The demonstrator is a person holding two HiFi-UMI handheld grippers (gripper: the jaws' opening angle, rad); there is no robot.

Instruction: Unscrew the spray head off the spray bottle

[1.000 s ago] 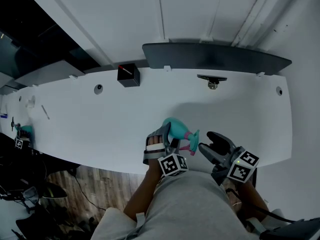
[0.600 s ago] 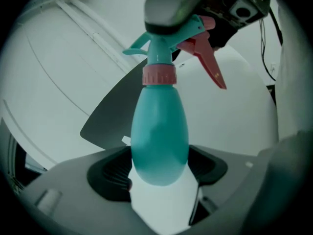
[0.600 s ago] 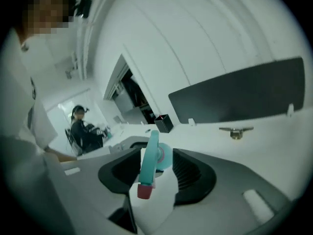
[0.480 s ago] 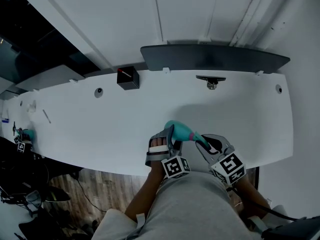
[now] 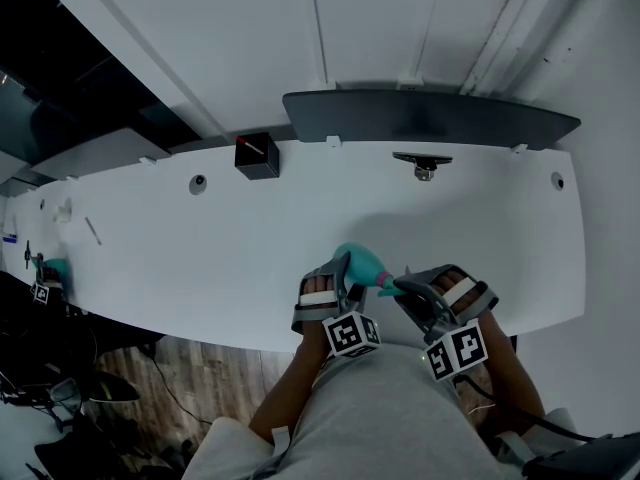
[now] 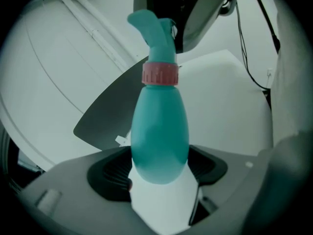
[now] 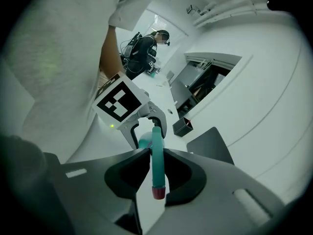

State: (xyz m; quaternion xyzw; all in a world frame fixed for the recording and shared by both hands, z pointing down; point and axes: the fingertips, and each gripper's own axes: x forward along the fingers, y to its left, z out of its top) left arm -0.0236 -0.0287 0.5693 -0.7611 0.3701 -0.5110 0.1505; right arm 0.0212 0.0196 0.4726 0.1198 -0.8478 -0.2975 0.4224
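Teal plastic fills the view from my left tool (image 6: 159, 168): the spray bottle (image 6: 160, 131) sits by its rounded body between the tool's wide-set jaws, whose pads press on its sides. I hold it over the near edge of the white tabletop (image 5: 200, 238). A pink collar (image 6: 160, 74) rings its neck. The jaws of my right tool (image 7: 155, 153) have just been closing and pinch the narrow spray head (image 6: 152, 31) between them.
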